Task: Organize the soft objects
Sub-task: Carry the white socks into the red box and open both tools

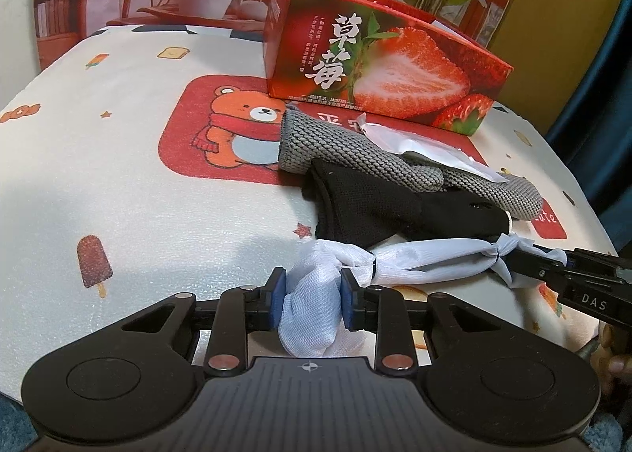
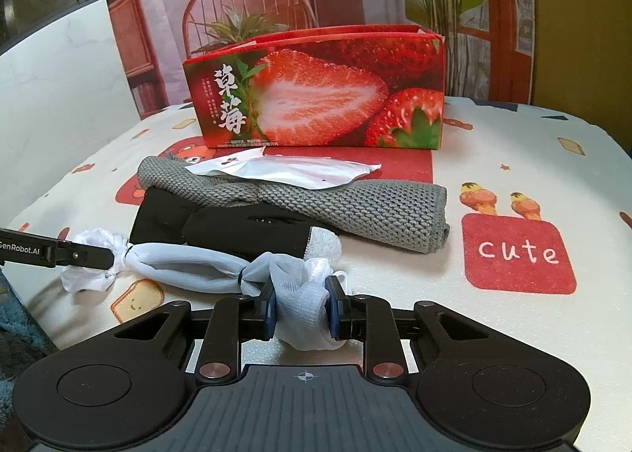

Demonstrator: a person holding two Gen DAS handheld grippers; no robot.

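Two handheld grippers clamp opposite ends of a white mesh pouch (image 1: 426,260) stretched low over a cartoon-printed tablecloth (image 1: 118,183); in the left wrist view the left gripper (image 1: 312,294) has its blue pads (image 1: 278,300) pressed together on the pouch's bunched end at 6 o'clock, while the right gripper (image 1: 513,260) bites the other knotted end at 3 o'clock; in the right wrist view the right gripper (image 2: 300,298) squeezes its bunched end at 6 o'clock and the left gripper (image 2: 100,252) reaches in from 9 o'clock, closed on the far knot; the pouch is tied off with thin dark bands near each end; just beyond it, toward 12 o'clock, a black glove (image 2: 221,228) with a pale grey cuff lies partly over a rolled grey knitted cloth (image 2: 363,211); a crumpled white plastic wrapper (image 2: 284,173) rests on top of the grey cloth; behind these stands an open red strawberry box (image 2: 316,96), printed with a halved berry; a backdrop showing a chair and potted plants (image 2: 245,23) hangs behind the table
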